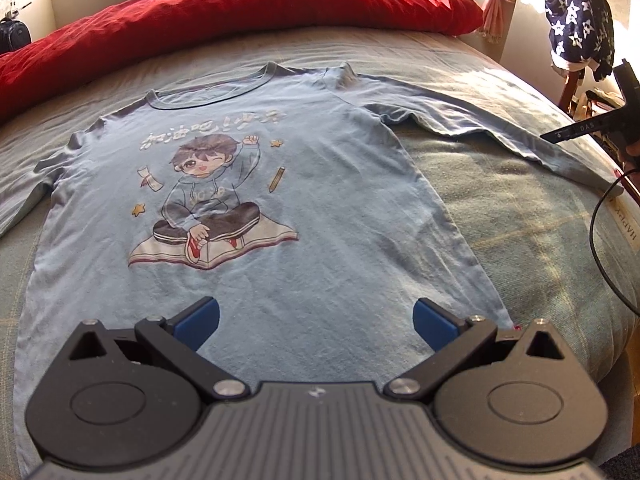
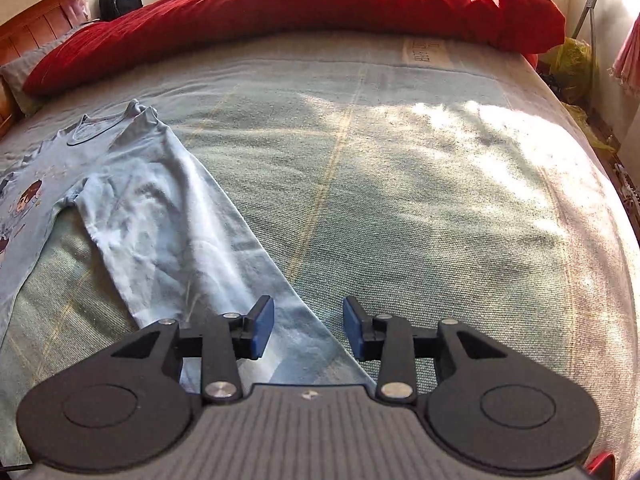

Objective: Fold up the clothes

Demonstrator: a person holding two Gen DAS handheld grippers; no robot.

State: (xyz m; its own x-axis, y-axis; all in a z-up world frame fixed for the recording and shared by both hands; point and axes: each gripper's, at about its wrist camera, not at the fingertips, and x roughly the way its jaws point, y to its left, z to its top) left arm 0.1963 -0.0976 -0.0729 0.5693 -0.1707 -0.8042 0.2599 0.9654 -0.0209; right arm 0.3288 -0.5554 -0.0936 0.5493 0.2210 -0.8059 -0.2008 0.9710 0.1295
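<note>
Left wrist view, shirt [image 1: 248, 184] flat, left hand-held gripper [image 1: 316, 326] spread

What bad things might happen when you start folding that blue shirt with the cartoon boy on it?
1. The right gripper is open over the long sleeve, near its edge. It might pinch the green blanket along with it.
2. The sleeve is already wrinkled, so folding it now may leave creases.
3. The left gripper is open over the bottom of the shirt; pulling there might bunch up the flat picture.

Home bedroom — bed [image 2: 400, 184] with woven cover, red duvet [image 2: 320, 4], wooden headboard [image 2: 28, 32], sunlit curtains [image 2: 628, 64]
</note>
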